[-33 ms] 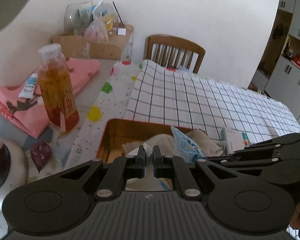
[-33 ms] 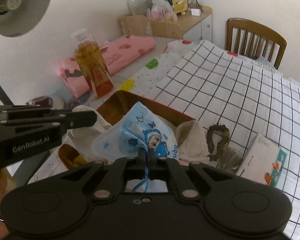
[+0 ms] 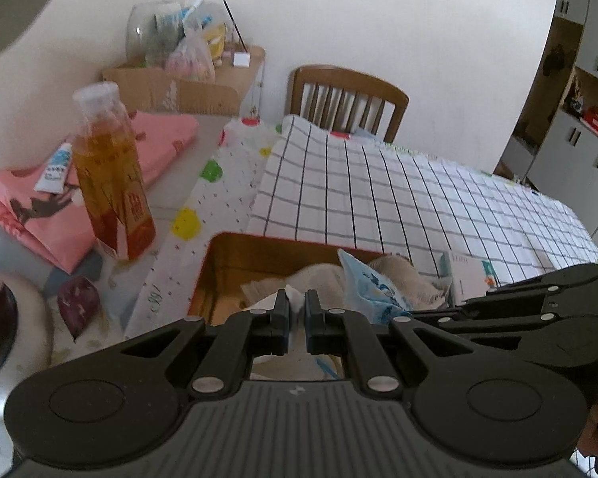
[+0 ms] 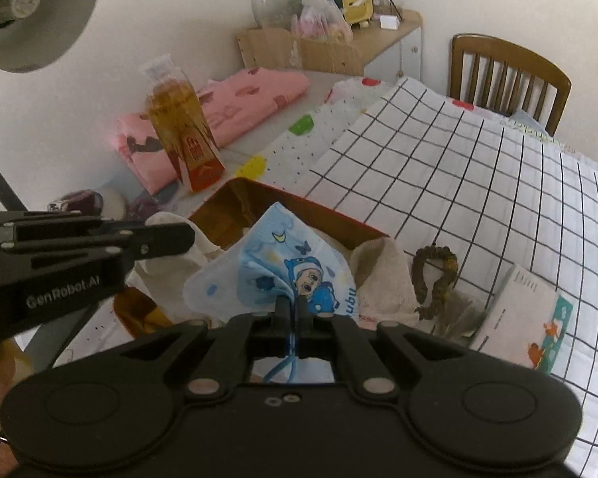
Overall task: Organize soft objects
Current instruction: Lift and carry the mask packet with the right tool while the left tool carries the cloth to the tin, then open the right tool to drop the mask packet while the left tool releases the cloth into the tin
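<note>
Lower centre of frame, right gripper (image 4: 294,310): jaws pinched the blue cartoon cloth (image 4: 283,271) above the brown box (image 4: 235,203).
Left gripper (image 3: 297,308): jaws clamped a white cloth (image 3: 295,298).
Upper left: bottle (image 4: 181,127).

Light: soft daylight is filling the room evenly.
Blur: the bottle (image 3: 111,175) is smearing.
Edges: fisheye is bending and darkening the corners.

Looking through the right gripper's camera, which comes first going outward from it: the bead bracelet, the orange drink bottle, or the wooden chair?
From the right gripper:
1. Bead bracelet, just to its right on the checked cloth.
2. Orange drink bottle, farther back on the left.
3. Wooden chair, farthest, at the table's far right end.
</note>
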Tool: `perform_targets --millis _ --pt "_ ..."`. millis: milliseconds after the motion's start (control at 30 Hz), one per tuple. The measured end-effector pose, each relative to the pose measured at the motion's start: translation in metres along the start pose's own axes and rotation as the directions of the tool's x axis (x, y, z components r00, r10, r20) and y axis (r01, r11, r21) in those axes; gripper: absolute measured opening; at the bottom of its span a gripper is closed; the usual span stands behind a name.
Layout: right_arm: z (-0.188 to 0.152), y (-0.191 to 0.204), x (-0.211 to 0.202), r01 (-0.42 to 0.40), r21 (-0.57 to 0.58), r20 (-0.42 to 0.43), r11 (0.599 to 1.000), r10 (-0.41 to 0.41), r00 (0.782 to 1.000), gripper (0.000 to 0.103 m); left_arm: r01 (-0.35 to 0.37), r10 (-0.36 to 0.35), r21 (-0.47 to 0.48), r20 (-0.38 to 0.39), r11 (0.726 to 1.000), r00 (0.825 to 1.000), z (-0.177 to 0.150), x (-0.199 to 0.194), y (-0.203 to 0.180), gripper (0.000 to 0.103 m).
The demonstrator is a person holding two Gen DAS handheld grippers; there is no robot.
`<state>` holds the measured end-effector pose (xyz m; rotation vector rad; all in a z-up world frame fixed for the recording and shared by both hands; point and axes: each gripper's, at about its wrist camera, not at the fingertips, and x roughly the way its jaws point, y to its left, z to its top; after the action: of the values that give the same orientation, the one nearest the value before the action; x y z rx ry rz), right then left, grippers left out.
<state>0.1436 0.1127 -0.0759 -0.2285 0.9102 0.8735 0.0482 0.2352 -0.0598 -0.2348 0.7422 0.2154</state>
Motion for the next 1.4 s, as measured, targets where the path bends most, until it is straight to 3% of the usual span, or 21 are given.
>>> perform_targets --millis 367,833,1200,1300,1400 --pt "-0.008 -0.005 0.023 0.019 -0.039 -0.054 0.999 -0.021 0.998 0.002 0.046 -0.045 0.011 -0.102 0.999 0.994 -0.018 0.031 -0.003 0.007" --pt "-0.011 -0.001 0.034 0.008 -0.086 -0.065 0.996 -0.014 0.998 0.013 0.055 -0.050 0.031 -0.150 0.998 0.987 -0.027 0.040 -0.007 0.007" --pt "-0.012 -0.002 0.019 -0.014 -0.088 -0.032 0.996 0.011 0.999 0.032 0.039 -0.035 0.025 -0.144 0.999 0.989 -0.030 0.033 -0.005 0.008" --pt "-0.011 -0.002 0.012 -0.022 -0.087 -0.012 0.996 0.021 1.000 0.040 0.036 -0.033 0.022 -0.137 0.999 0.990 -0.031 0.029 -0.005 0.013" --pt "-0.011 -0.003 0.003 -0.027 -0.071 0.009 0.997 0.028 1.000 0.042 0.038 -0.035 0.021 -0.126 0.999 0.991 -0.031 0.024 -0.004 0.027"
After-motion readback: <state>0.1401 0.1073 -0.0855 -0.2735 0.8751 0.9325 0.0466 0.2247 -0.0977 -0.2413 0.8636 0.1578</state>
